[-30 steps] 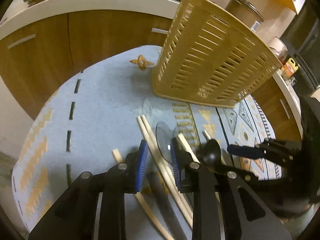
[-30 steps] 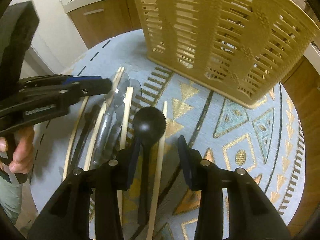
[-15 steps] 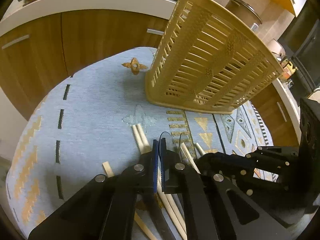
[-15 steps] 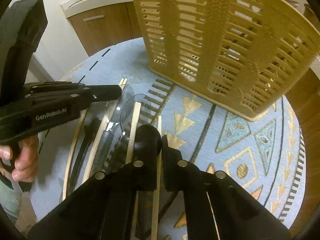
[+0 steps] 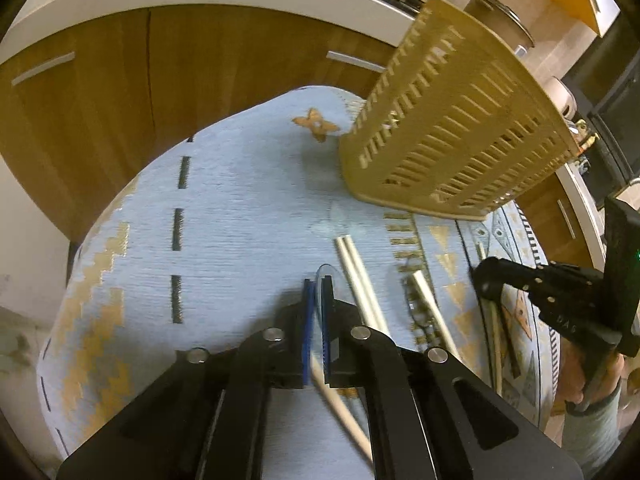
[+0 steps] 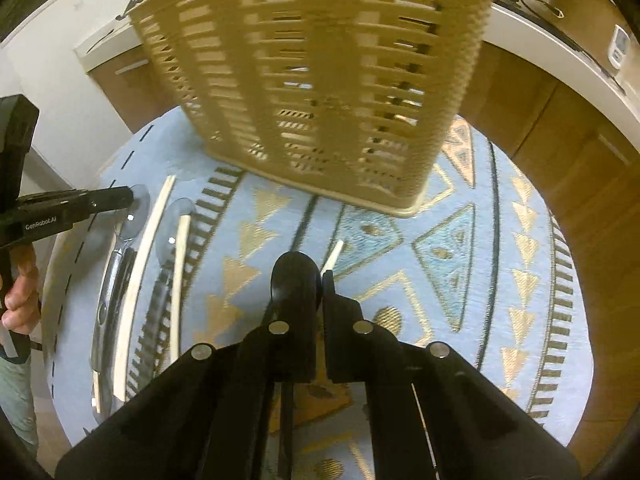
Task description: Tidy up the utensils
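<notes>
Near the bench's middle, below the slatted basket [image 6: 312,92]: left hand-held gripper [image 5: 318,300] clamped on a clear spoon [image 5: 325,276], right hand-held gripper [image 6: 320,280] on a black spoon [image 6: 294,276], seemingly lifted; next, carry both into the basket.

A round table under a pale blue patterned cloth [image 6: 460,280] carries everything. At its far side stands a tan slatted basket [image 6: 320,80]. Nearer, to the left, lie pale chopsticks [image 6: 136,280] and a clear plastic spoon [image 6: 172,224].
</notes>
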Demonstrator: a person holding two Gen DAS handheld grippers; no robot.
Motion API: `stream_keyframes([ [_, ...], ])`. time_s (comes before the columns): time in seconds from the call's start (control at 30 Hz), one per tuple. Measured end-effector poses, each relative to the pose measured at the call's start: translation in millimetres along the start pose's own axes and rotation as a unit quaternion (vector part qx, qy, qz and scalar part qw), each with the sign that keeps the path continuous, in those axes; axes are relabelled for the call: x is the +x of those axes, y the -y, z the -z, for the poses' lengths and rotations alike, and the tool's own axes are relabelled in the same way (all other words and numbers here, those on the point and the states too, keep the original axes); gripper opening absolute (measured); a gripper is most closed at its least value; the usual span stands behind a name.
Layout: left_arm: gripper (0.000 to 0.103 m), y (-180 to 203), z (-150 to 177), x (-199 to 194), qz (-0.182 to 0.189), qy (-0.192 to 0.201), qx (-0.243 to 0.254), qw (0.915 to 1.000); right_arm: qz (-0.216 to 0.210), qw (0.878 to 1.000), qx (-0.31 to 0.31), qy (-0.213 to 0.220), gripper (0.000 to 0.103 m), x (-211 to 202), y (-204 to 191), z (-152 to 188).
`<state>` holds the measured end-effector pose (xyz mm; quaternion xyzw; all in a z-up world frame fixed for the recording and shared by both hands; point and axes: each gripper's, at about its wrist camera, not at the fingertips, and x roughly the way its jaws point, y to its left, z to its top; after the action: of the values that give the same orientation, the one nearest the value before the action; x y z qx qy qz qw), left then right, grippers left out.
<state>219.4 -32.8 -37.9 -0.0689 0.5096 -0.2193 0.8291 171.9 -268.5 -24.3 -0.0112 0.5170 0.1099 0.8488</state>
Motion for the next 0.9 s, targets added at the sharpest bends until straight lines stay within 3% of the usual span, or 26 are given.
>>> stream_keyframes([
  [0.07,0.012,-3.1,0.2,-1.0,0.003,0.000,-0.003,1.0000,-0.005,1.000,0.003,-0.002,0.002,-0.3,3.6,-0.3],
  [0.13,0.032,-3.1,1.3,-2.9,0.011,0.001,-0.006,0.9999,-0.014,1.000,0.015,-0.005,0.003,-0.7,10.6,-0.6],
  [0.17,0.033,-1.6,1.2,-3.4,0.012,0.002,-0.005,0.9999,-0.021,0.999,0.023,-0.008,0.003,-1.2,16.3,-0.9],
  [0.3,0.036,7.4,1.5,1.3,-0.005,-0.008,0.006,0.9999,-0.062,0.996,0.062,-0.019,0.003,-7.2,40.4,1.1],
  [0.5,0.042,32.3,2.3,13.7,-0.079,-0.018,0.055,0.9952,-0.101,0.989,0.103,-0.039,0.007,-16.4,63.5,2.6],
  [0.57,0.043,41.6,4.1,16.9,-0.104,-0.019,0.075,0.9916,-0.102,0.988,0.105,-0.042,0.014,-18.5,62.8,1.0],
  [0.7,0.043,45.1,5.9,16.5,-0.105,-0.017,0.085,0.9907,-0.093,0.990,0.098,-0.031,0.050,-24.0,50.5,-3.2],
  [0.9,0.042,40.0,11.0,13.9,-0.101,-0.007,0.096,0.9902,-0.044,0.998,0.037,-0.025,0.050,-21.8,21.7,-9.2],
])
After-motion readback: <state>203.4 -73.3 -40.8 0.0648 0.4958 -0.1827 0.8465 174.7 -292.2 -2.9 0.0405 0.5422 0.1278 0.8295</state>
